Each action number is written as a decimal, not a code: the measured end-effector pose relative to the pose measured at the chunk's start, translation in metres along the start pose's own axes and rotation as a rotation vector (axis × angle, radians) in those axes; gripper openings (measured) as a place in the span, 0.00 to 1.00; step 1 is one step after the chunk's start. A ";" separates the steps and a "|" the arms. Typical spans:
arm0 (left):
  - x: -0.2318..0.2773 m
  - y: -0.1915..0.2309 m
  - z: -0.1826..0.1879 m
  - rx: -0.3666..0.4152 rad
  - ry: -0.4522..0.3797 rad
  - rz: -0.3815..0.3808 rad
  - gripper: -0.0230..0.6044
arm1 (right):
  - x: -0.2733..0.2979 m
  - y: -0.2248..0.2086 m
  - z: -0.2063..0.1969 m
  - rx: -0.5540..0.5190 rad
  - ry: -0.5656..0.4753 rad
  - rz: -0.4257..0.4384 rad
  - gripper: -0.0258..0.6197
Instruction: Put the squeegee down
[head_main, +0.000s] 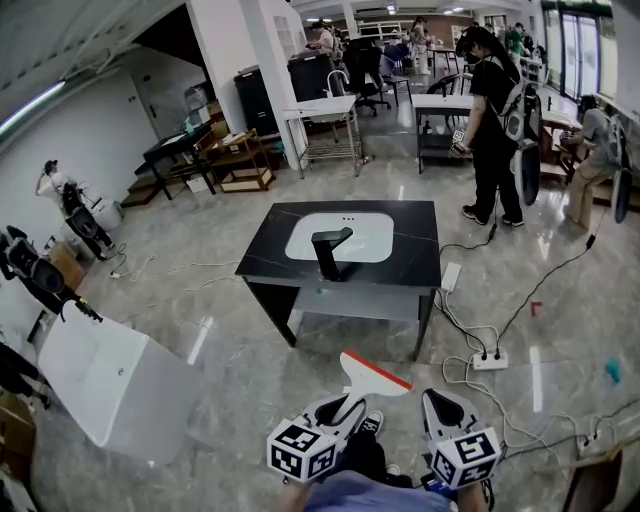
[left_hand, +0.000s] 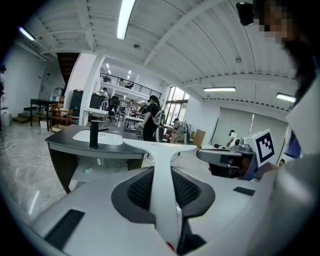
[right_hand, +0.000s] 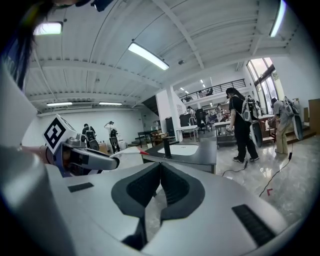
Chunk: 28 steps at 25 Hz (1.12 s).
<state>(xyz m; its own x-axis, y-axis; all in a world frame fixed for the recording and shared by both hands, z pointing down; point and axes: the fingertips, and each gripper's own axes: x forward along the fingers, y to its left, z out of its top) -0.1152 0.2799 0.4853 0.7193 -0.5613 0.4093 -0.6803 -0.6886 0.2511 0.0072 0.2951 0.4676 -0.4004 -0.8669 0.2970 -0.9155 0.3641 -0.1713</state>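
At the bottom edge of the head view, find the left gripper (head_main: 347, 403) pinched tight on the white handle of the squeegee (head_main: 372, 372). Just beside it, find the right gripper (head_main: 440, 400) with jaws pressed together on nothing, as confirmed in its own view. Cannot see the hands behind either gripper; cut off by the frame. Note the lower end of the handle buried between the left pads and not readable there. See the blade with its red edge held up clear of the floor, short of the black table (head_main: 262, 262) and touching nothing but the pads. Between the grippers, make out part of a shoe (head_main: 372, 424), mostly covered. To the left, record a large white slab (head_main: 110, 385) of unclear kind. Farther out, on the table, identify a white basin (head_main: 375, 235) and a black faucet (head_main: 330, 253). Right of the table, trace a power strip (head_main: 489, 360) and cables along the floor. Beyond, register a standing person in black (head_main: 492, 130); cannot resolve the smaller figures and furniture behind.
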 end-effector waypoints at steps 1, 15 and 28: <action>0.001 0.002 0.000 0.000 0.003 0.002 0.18 | 0.003 -0.001 -0.001 0.005 0.003 0.000 0.07; 0.080 0.065 0.031 -0.025 0.034 -0.037 0.18 | 0.087 -0.055 0.014 0.029 0.067 -0.024 0.07; 0.173 0.165 0.109 -0.024 0.055 -0.103 0.18 | 0.209 -0.118 0.063 0.046 0.106 -0.094 0.07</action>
<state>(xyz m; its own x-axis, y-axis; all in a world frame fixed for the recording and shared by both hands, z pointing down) -0.0876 0.0195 0.5022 0.7770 -0.4620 0.4276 -0.6071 -0.7294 0.3152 0.0343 0.0491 0.4911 -0.3169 -0.8547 0.4112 -0.9474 0.2647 -0.1800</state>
